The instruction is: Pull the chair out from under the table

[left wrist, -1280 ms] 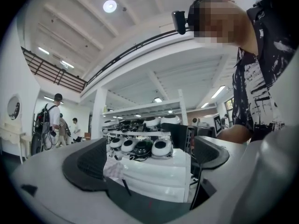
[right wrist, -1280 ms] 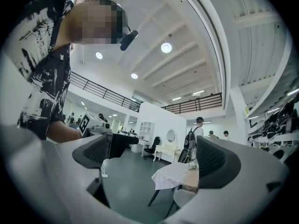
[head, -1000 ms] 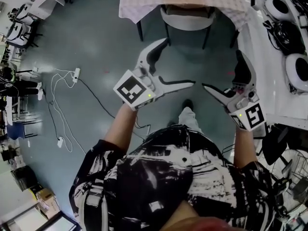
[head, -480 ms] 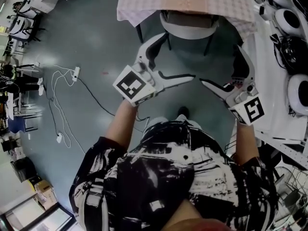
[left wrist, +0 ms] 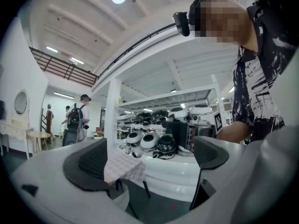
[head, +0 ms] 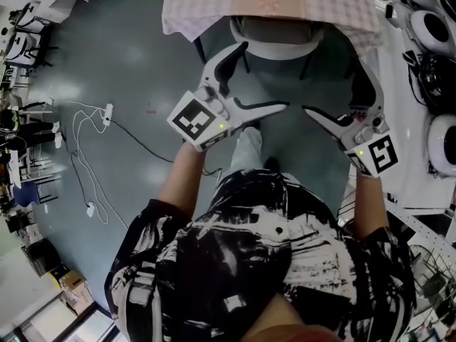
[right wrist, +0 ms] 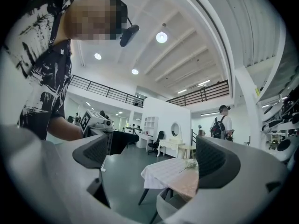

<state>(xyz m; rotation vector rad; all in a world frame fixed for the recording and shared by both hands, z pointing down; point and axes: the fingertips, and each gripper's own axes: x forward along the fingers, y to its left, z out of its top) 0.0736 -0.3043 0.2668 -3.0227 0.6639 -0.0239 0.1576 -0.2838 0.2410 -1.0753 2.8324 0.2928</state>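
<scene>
Ahead under table, chair tucked in, only curved back and thin legs showing. Looks light, rigid, with smooth shell, maybe slippery; I'd grip back's top rim, one side each. Left hand-held gripper and right hand-held gripper both gaping, empty. Versus second ago: both nearer chair, spread unchanged.

I'm seeing the chair at twelve o'clock showing a smooth, matt grey shell, looking like plastic, on thin dark legs. The tablecloth over it is draping as soft checked cloth. The floor at ten o'clock is gleaming, smooth and glossy. The left gripper and right gripper are showing pale matt plastic bodies, and their pads are looking dark and finely ribbed.
</scene>
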